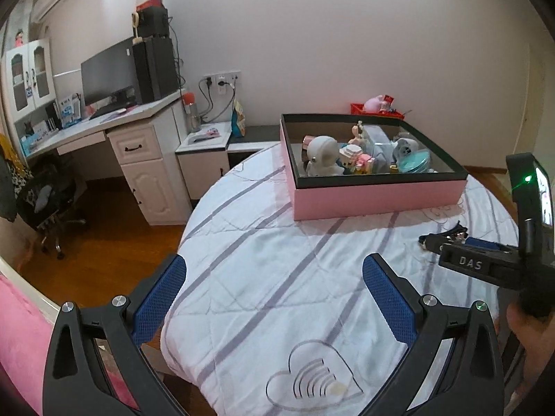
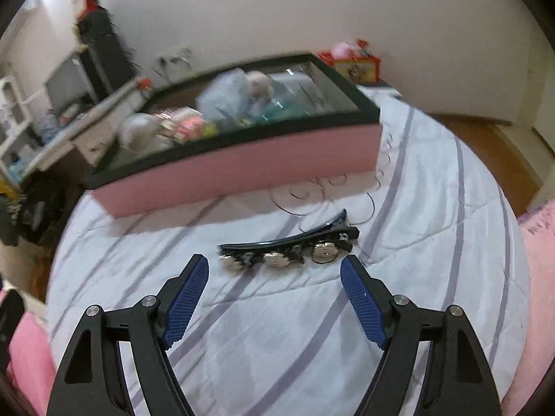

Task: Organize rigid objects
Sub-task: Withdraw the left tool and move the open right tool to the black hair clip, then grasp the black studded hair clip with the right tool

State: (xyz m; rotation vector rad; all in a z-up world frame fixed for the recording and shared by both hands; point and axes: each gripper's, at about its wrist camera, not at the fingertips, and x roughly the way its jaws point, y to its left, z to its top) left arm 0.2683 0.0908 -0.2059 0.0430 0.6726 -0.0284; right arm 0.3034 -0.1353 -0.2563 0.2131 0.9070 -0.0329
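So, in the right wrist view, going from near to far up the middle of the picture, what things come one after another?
Right gripper, jaws open → hair clip lying on the striped bed cover → pink box with toys inside → white wall.

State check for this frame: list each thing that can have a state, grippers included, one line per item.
Left gripper: jaws open, nothing between them.
Right gripper: jaws open, short of the hair clip, not touching it.
Hair clip: lying flat on the bedspread, outside the box, not held.
Pink box: lidless, standing on the bed, holding toys.
White figurine: upright inside the box.
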